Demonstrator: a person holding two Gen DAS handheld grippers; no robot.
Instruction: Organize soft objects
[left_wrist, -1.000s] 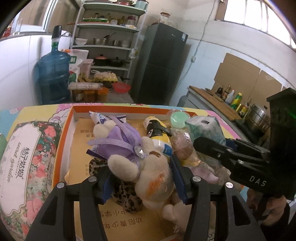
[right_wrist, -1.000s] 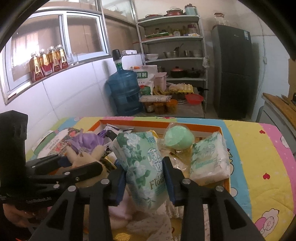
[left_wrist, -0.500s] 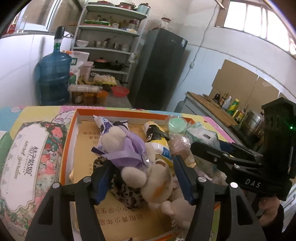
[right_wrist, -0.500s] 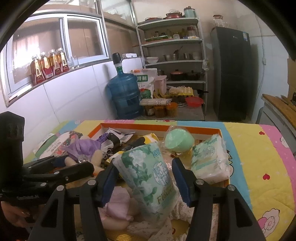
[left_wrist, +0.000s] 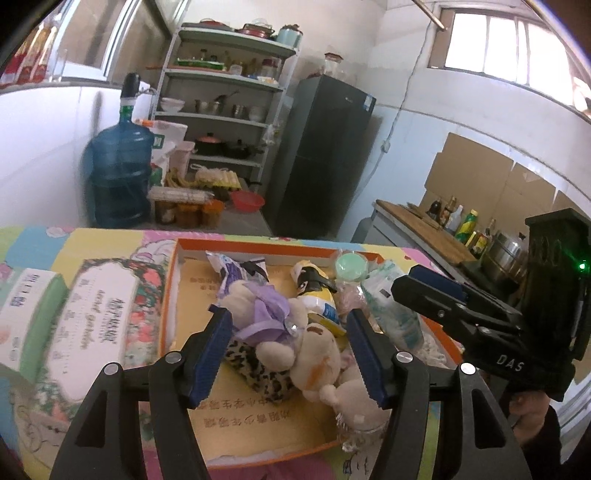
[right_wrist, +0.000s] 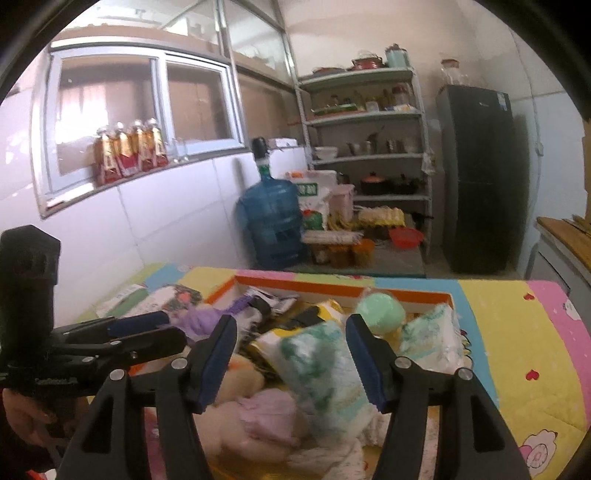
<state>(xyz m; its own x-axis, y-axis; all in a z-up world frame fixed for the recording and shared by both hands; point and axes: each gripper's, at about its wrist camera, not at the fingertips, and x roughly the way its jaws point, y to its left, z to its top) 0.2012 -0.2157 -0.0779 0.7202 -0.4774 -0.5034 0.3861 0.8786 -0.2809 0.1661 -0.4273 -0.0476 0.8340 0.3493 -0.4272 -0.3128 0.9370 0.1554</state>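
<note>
a small kitchen with white tiled walls. a table covered in a bright quilted cloth (right_wrist: 517, 332), yellow, pink and blue with little cartoon hearts, fills the foreground. behind it stand a large blue water jug (left_wrist: 120, 177), a grey metal shelf unit (left_wrist: 225, 110) stacked with pots and bowls, and a tall dark fridge (left_wrist: 325, 162). a wooden counter with bottles (left_wrist: 458, 221) runs along the right wall, and amber bottles (right_wrist: 129, 151) line a window sill.

on the cloth lies a shallow cardboard box lid (left_wrist: 173, 288) with an orange rim and a tan floor printed with characters. it holds a heap of soft things: a cream plush toy (left_wrist: 295, 339) with a shiny lilac ribbon, lying on a leopard-print fabric piece (left_wrist: 258, 369); a yellow and black plush (left_wrist: 314, 288); a round mint-green puff (right_wrist: 380, 310); and crinkly plastic tissue packs (right_wrist: 325, 373) with green floral print. a flat floral gift box (left_wrist: 96, 317) sits on the cloth left of the lid.

the left gripper (left_wrist: 288, 350) hangs over the cream plush with its blue ribbed pads spread wide on either side, not pressing it. the right gripper (right_wrist: 291, 354) has its jaws opening, with the tissue pack lying between them, free of the pads. a hand (left_wrist: 532, 413) grips the right tool's black handle.
</note>
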